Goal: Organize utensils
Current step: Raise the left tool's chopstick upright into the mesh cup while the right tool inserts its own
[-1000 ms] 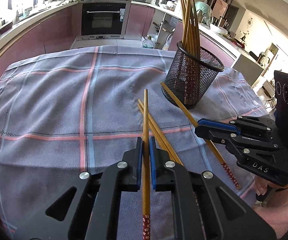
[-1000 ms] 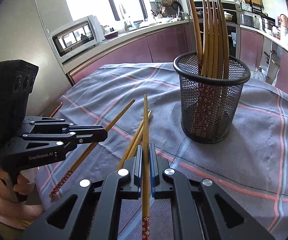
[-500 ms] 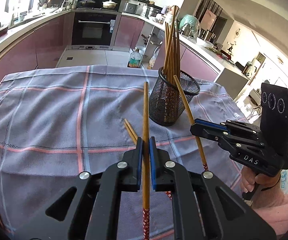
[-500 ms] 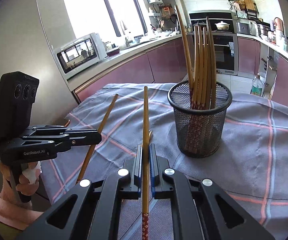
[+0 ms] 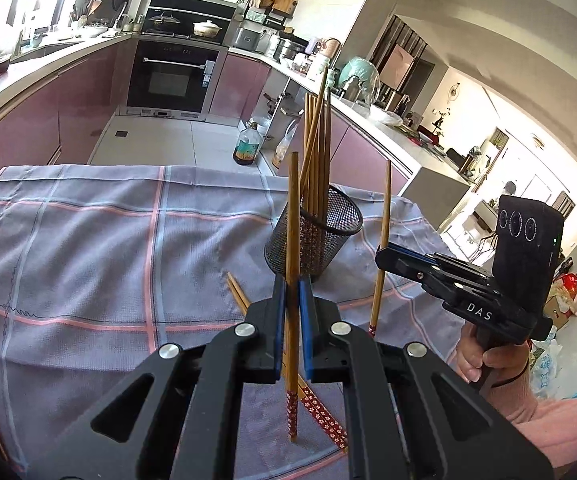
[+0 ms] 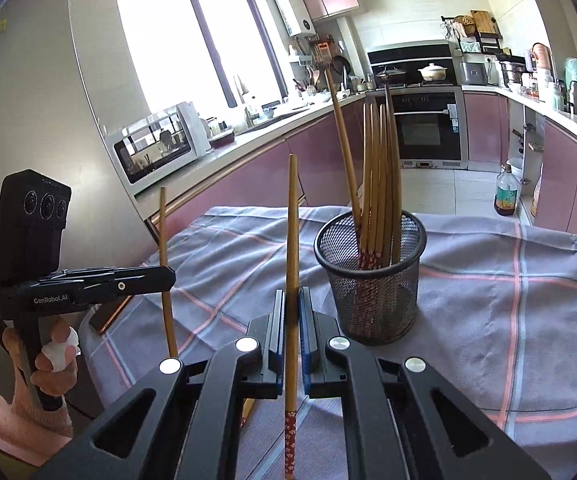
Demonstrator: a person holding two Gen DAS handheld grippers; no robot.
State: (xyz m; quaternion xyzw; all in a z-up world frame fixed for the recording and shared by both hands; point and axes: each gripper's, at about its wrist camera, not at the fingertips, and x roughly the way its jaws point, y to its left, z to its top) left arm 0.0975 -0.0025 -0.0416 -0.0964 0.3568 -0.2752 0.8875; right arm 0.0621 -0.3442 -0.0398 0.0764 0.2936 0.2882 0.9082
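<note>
My left gripper [image 5: 292, 280] is shut on a wooden chopstick [image 5: 293, 208] that stands almost upright, its red patterned end down. My right gripper [image 6: 292, 294] is shut on a second chopstick [image 6: 292, 224] in the same way. Each wrist view shows the other gripper, the right gripper [image 5: 380, 256] and the left gripper [image 6: 168, 276], lifted above the table with its stick. A black mesh cup [image 5: 312, 240] [image 6: 372, 292] stands just beyond both grippers, with several chopsticks [image 6: 380, 168] in it. Two loose chopsticks [image 5: 324, 412] lie on the cloth under my left gripper.
A grey checked cloth [image 5: 88, 240] covers the table, whose far edge drops to the kitchen floor. An oil bottle [image 5: 246, 148] stands on that floor. Pink cabinets, an oven and a microwave [image 6: 160, 144] ring the room. A hand in a pink sleeve [image 5: 488, 364] holds the right gripper.
Both grippers have risen off the cloth with their chopsticks, and the sticks have tipped from slanting to nearly upright. The mesh cup now sits lower and farther off in both views.
</note>
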